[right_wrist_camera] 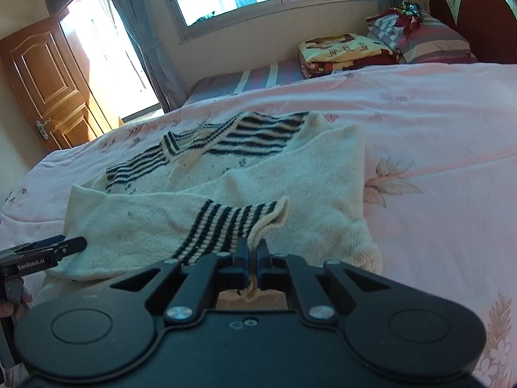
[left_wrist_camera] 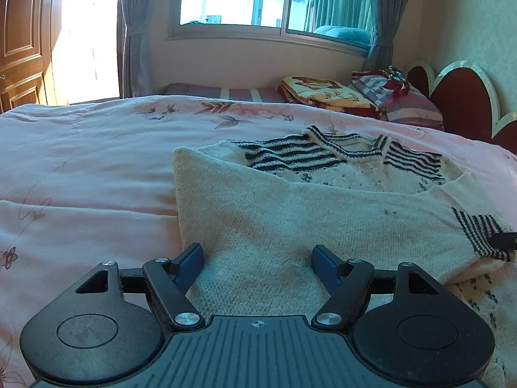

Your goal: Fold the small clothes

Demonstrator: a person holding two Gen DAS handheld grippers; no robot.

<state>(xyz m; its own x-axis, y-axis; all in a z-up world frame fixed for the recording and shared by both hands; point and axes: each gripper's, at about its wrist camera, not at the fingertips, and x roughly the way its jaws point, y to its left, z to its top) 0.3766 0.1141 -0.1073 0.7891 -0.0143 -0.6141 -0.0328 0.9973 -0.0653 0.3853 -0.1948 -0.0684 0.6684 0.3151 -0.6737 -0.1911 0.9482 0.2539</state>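
Note:
A small cream knit sweater [left_wrist_camera: 290, 213] with black-striped collar and cuffs lies on the pink bedspread [left_wrist_camera: 80, 168], one sleeve folded across its body. My left gripper [left_wrist_camera: 258, 258] is open, its blue pads resting over the sweater's near hem. In the right wrist view the sweater [right_wrist_camera: 323, 174] lies just ahead, and my right gripper [right_wrist_camera: 253, 252] is shut on the edge of the striped sleeve cuff [right_wrist_camera: 226, 226], holding it over the sweater's body. The left gripper [right_wrist_camera: 64, 245] shows at the left edge of that view; the right gripper's tip [left_wrist_camera: 504, 241] shows at the right edge of the left wrist view.
Folded blankets [left_wrist_camera: 326, 93] and a striped pillow [left_wrist_camera: 407, 100] sit at the bed's far end beside a red headboard [left_wrist_camera: 465, 103]. A window [left_wrist_camera: 274, 0] with curtains is behind. A wooden door [right_wrist_camera: 48, 84] stands at left.

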